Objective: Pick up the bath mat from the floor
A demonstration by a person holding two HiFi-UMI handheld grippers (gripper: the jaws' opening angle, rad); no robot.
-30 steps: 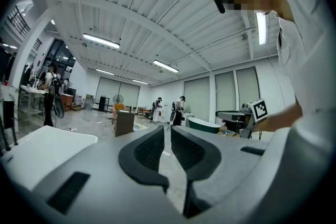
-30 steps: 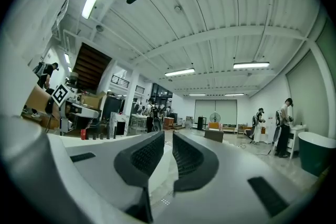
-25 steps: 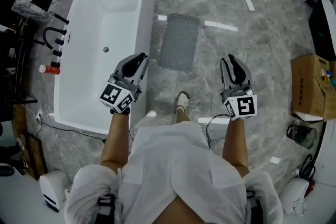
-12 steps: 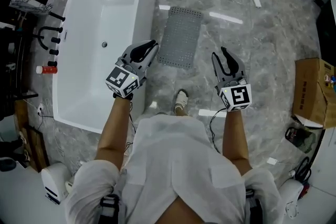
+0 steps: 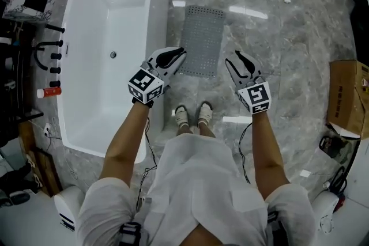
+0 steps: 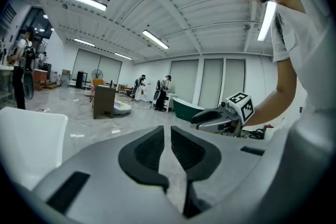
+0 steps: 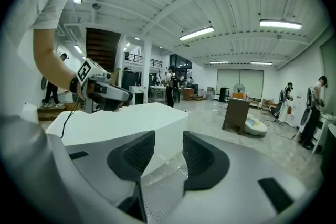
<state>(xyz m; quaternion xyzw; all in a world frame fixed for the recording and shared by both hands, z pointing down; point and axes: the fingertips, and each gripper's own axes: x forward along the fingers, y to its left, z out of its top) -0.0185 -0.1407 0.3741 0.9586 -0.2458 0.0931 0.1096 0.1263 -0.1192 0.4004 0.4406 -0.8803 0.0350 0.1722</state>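
On the floor beside the tub: the bath mat (image 5: 202,41) lies flat on the grey marbled floor (image 5: 288,55), its long side running along the outer wall of the white bathtub (image 5: 161,20), just beside it.
Progress: nothing is lifted yet; the mat is untouched, and neither gripper is in contact with it.
Left gripper: the left gripper (image 5: 177,55) hangs over the mat's near left corner in the head view, its fingers pressed together with only a thin slit between them and nothing pinched.
Right gripper: the right gripper (image 5: 235,58) hangs just off the mat's near right corner; its fingers stand partly spread and have just been opening. Nothing is between them; the mat only shows through the gap, down on the floor.
Stance: the person's shoes (image 5: 192,114) are planted side by side just short of the mat's near short edge.
Left to do: by my reading, lower to the near edge, open the left fingers, pinch both corners and raise the mat.
Look of the mat: a grey rectangle, thin, covered in even rows of small holes or dots, with no fold or curl visible.
Handling: it probably hangs limp once lifted, so a grip at two corners seems sensible.
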